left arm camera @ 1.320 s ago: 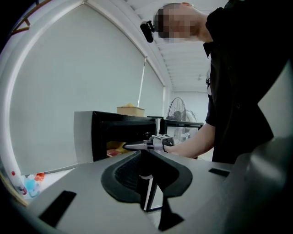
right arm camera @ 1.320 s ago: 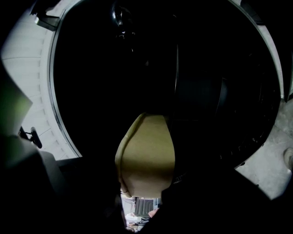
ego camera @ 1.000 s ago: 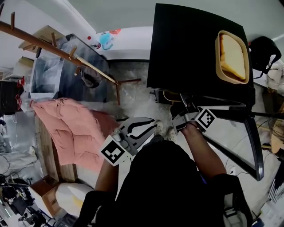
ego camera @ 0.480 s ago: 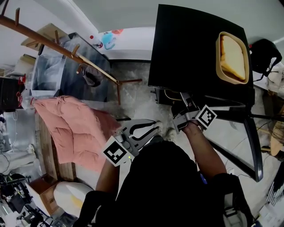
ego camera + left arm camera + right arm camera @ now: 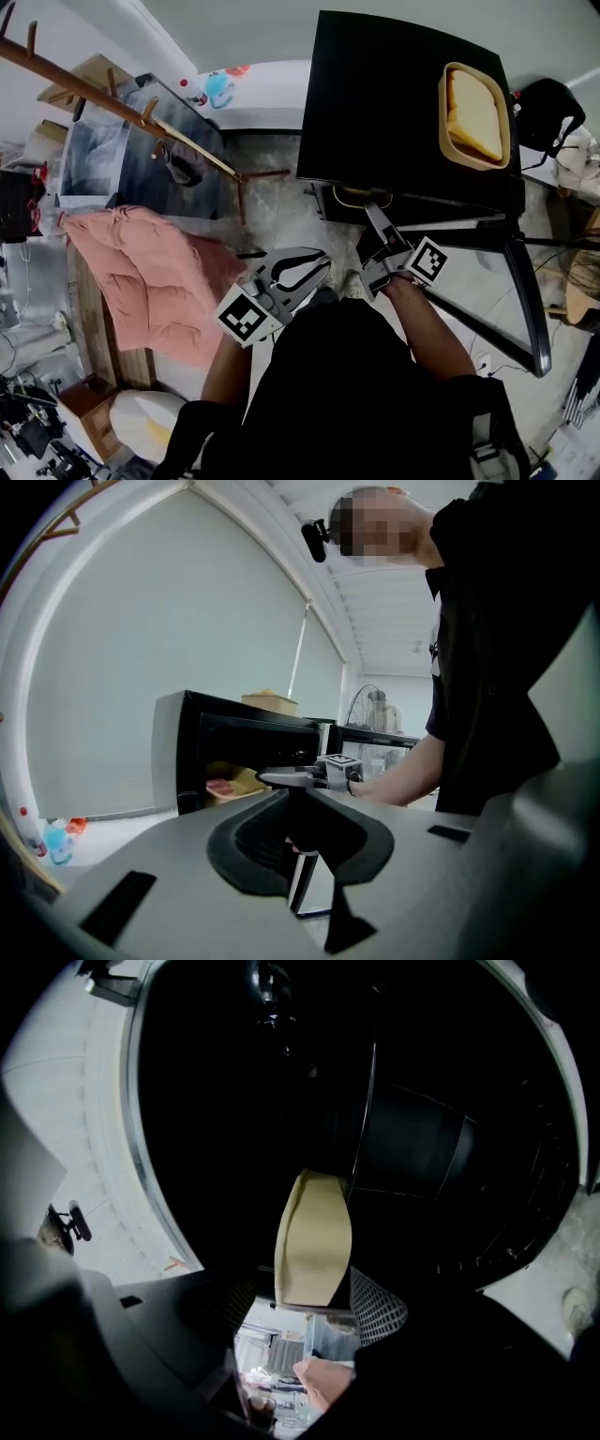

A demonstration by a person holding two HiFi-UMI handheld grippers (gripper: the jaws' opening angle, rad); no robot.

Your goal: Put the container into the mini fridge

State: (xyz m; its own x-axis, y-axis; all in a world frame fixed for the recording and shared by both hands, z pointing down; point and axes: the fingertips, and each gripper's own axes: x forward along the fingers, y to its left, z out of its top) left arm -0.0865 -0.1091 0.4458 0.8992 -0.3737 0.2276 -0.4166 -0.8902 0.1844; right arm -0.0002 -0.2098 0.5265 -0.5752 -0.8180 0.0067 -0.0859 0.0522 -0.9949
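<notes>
Container [image 5: 314, 1237] dead center, tucked inside mini fridge [image 5: 394, 94], sitting between right claw [image 5: 373, 239] spreading, probably to let go; left claw [image 5: 314, 272] pressed together, empty, out of the way.

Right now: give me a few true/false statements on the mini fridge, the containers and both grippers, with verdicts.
1. The mini fridge has its door open. True.
2. A tan container sits on top of the mini fridge. True.
3. The left gripper is holding a container. False: it is shut with nothing in it, away from the fridge opening.
4. The right gripper hovers over the pink quilt. False: it reaches into the fridge opening, its jaws opening, with a second container between them.
</notes>
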